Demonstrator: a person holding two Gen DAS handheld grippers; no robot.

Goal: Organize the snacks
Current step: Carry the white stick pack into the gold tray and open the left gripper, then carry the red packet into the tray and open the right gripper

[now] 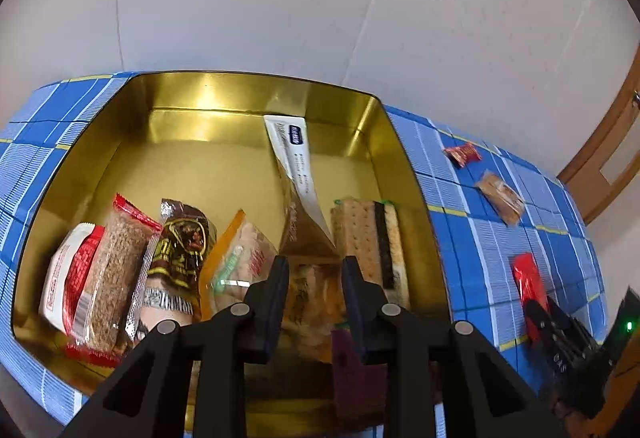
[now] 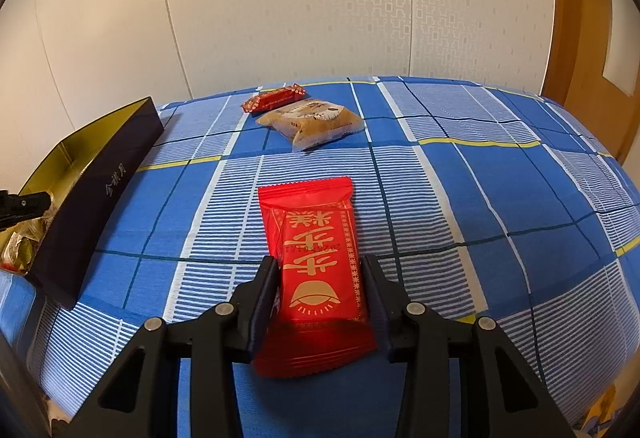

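A gold-lined tin box (image 1: 188,98) holds several wrapped snacks. My left gripper (image 1: 316,266) is over the box's near side, its fingers on either side of a clear brown pastry packet (image 1: 312,298); whether they press it I cannot tell. My right gripper (image 2: 321,266) is low on the blue plaid cloth, its fingers close on both sides of a red snack packet (image 2: 316,250) that lies flat. It also shows in the left wrist view (image 1: 528,278). The box's dark outer wall (image 2: 100,186) is to the left in the right wrist view.
A small red packet (image 2: 274,98) and a tan pastry packet (image 2: 312,120) lie farther back on the cloth (image 2: 480,198); both show in the left wrist view, the red packet (image 1: 462,154) and the tan packet (image 1: 502,196). A wooden door (image 2: 588,38) stands at right.
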